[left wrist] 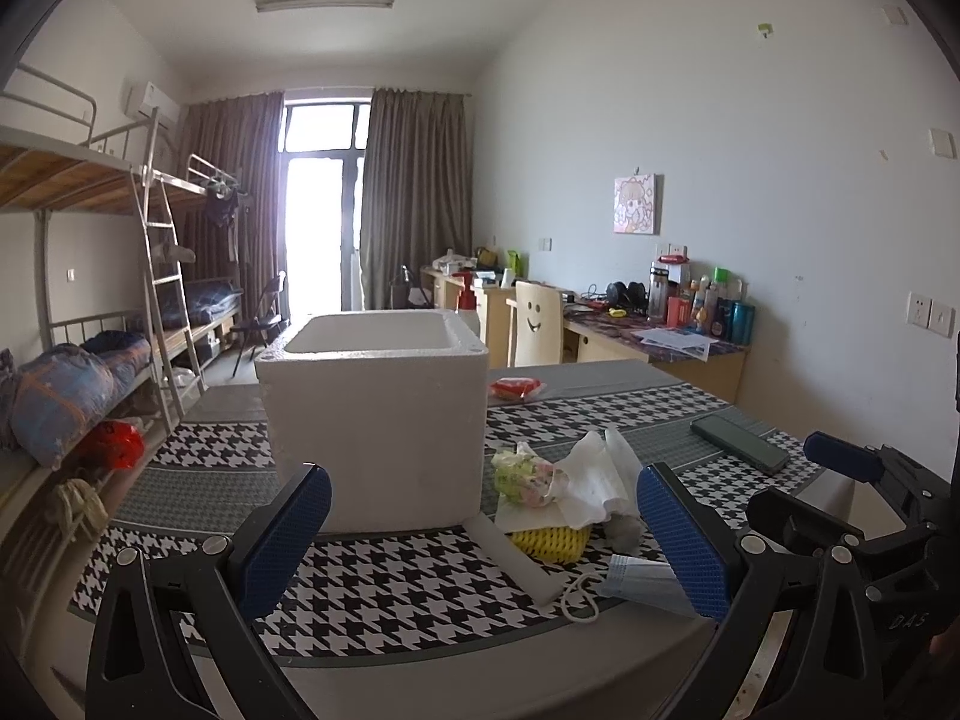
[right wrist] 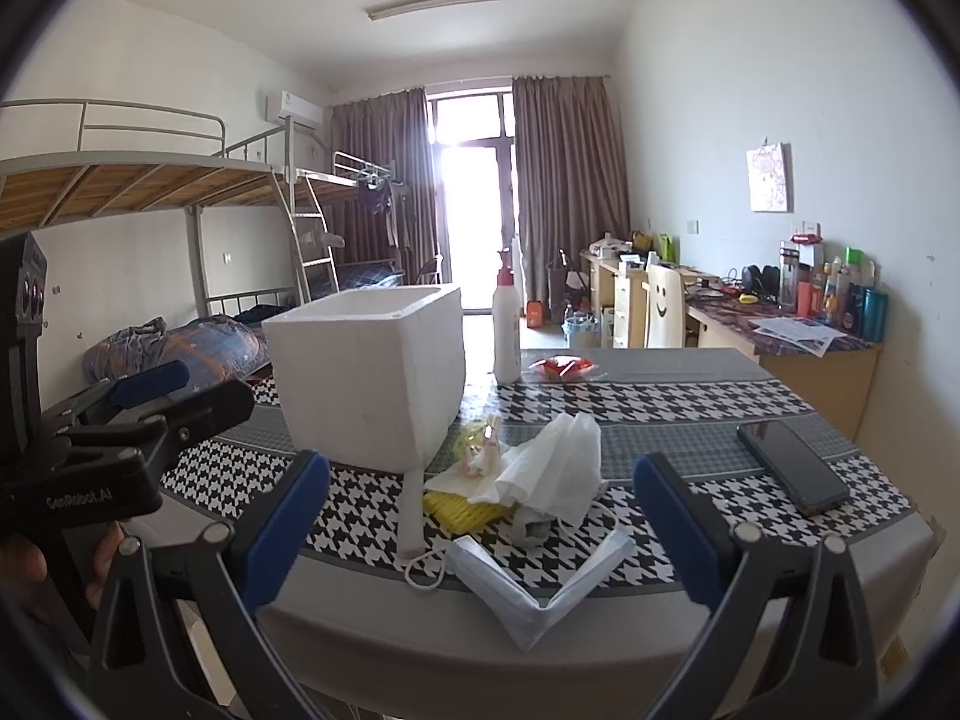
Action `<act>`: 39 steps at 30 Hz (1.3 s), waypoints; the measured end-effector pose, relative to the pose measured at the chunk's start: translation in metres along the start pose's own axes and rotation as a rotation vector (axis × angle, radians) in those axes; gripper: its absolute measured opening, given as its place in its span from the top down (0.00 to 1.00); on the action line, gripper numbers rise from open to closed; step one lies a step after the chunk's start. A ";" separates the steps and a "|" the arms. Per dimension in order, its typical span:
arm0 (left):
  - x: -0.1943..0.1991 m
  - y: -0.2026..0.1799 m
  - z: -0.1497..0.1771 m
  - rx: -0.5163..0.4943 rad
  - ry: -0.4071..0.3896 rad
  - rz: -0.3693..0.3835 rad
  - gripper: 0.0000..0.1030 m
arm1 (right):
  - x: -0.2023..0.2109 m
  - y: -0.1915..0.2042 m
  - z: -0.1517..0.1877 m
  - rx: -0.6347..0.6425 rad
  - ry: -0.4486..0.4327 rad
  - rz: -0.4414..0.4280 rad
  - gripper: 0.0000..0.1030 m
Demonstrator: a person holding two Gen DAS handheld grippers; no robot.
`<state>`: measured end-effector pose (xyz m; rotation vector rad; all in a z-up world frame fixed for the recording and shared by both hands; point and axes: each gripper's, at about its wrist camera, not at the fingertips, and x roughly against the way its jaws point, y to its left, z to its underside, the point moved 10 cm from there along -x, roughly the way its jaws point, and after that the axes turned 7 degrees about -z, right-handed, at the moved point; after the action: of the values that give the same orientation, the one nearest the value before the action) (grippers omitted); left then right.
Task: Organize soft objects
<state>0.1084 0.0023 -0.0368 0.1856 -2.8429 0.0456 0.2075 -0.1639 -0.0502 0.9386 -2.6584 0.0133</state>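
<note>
Both hand-held grippers, left (left wrist: pixel 483 531) and right (right wrist: pixel 480 525), hang spread and empty before the foam box (left wrist: pixel 375 414), tissues (right wrist: pixel 552 468) and mask (right wrist: pixel 540 582) on the bench (right wrist: pixel 660 414)

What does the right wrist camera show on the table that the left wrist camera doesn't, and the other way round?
Only the right wrist view shows the white pump bottle in full, standing behind the foam box; in the left wrist view the box hides nearly all of it. Only the left wrist view shows the red bag under the bunk bed. Both show the foam box, the pile of white tissue, the yellow foam net, the blue face mask, the phone and the red packet. Each view also catches the other gripper, both with fingers open.
</note>
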 end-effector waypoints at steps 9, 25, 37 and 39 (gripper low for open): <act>-0.012 0.003 0.005 0.007 0.031 -0.015 0.01 | -0.006 -0.005 0.008 -0.010 0.028 0.005 0.01; -0.042 -0.004 0.026 -0.005 0.127 -0.015 0.01 | -0.021 -0.023 0.027 -0.042 0.092 0.020 0.01; -0.066 -0.011 0.045 -0.015 0.210 -0.029 0.01 | -0.027 -0.040 0.044 -0.078 0.136 0.041 0.01; -0.071 -0.012 0.049 -0.010 0.227 -0.032 0.01 | -0.028 -0.040 0.046 -0.084 0.144 0.041 0.01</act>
<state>0.1629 -0.0032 -0.1044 0.2097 -2.6133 0.0429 0.2393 -0.1835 -0.1059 0.8241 -2.5248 -0.0212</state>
